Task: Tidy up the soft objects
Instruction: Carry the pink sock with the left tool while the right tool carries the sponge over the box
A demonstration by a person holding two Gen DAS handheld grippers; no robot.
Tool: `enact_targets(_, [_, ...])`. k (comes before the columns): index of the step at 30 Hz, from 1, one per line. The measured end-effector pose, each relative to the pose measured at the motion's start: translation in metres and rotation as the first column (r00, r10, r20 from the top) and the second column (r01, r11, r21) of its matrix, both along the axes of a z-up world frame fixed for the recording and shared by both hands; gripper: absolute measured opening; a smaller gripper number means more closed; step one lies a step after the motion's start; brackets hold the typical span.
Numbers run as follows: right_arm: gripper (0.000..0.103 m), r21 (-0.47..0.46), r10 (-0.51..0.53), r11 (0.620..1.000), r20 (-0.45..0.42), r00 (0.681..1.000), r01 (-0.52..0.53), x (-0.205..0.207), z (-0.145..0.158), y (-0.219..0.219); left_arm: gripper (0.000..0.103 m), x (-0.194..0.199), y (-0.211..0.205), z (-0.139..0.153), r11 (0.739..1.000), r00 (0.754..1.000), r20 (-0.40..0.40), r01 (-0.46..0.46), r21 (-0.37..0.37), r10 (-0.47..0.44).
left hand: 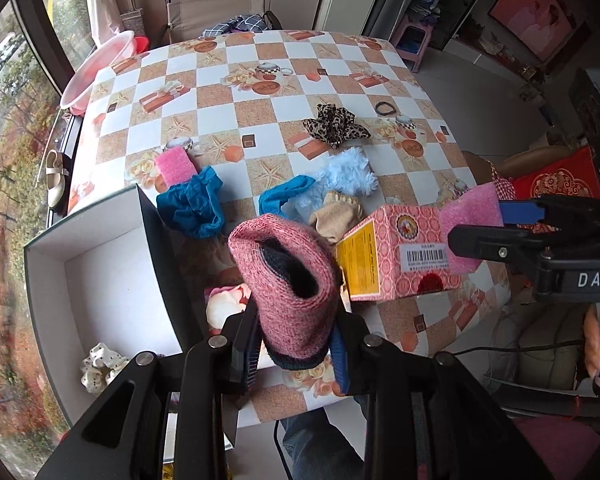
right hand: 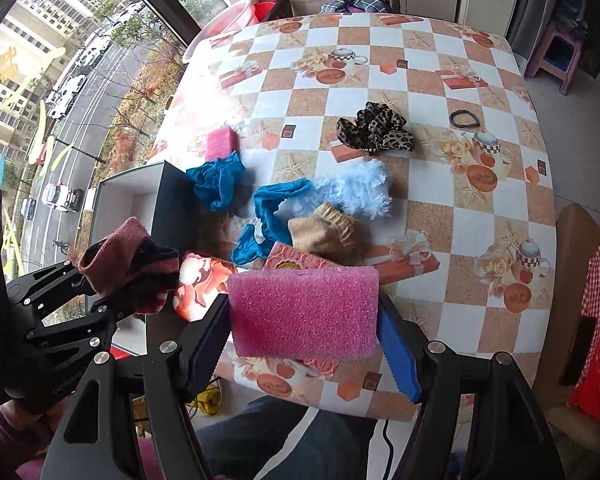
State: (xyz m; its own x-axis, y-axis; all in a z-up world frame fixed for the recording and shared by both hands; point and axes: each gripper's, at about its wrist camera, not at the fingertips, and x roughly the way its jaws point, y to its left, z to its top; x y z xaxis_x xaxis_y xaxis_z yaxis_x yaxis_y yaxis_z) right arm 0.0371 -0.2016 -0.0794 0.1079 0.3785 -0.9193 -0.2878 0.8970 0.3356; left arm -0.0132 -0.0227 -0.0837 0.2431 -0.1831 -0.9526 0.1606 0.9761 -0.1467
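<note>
2 pink sponges point(right hand: 303, 312) point(right hand: 221, 143), 2 scrunchies point(right hand: 374, 128) point(left hand: 100, 368)

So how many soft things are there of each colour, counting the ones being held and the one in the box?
Pink: 3 (held sock, held sponge, sponge on table)
Blue: 3 (two teal cloths, fluffy light-blue piece)
Beige: 1 (sock)
Leopard print: 1 (scrunchie)
Black: 1 (hair tie)
White dotted: 1 (scrunchie in box)
Total: 10

Both wrist views steeply above table point(left hand: 260, 92)
</note>
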Motion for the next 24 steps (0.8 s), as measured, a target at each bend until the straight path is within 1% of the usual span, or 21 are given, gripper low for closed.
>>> enact_targets(5, [0.072, -0.002, 0.026, 1.000, 0.001, 1.000, -0.026, -0.025, 0.008, 0.015, 0.032, -0.023, 0.008, -0.001, 1.000, 1.000, 0.002, 0.017, 0.006, -0.017])
enact_targets(10, [0.072, -0.001, 0.054, 0.999, -0.024, 0.998, -0.054, -0.048, 0.006, 0.031, 0.032, -0.037, 0.018, -0.001, 1.000, 1.000, 0.008, 0.009, -0.007, -0.009])
enact_targets(14, [0.072, 0.005, 0.076, 0.997, -0.041, 0.996, -0.076, -0.060, 0.002, 0.044, 0.032, -0.045, 0.029, 0.002, 1.000, 1.000, 0.021, -0.018, -0.021, 0.018])
enact_targets(24, [0.072, -0.006, 0.147, 0.989, -0.015, 0.989, -0.147, -0.065, 0.013, 0.079, 0.032, -0.052, 0.065, 0.011, 0.992, 0.991, 0.059, -0.121, -0.040, 0.123])
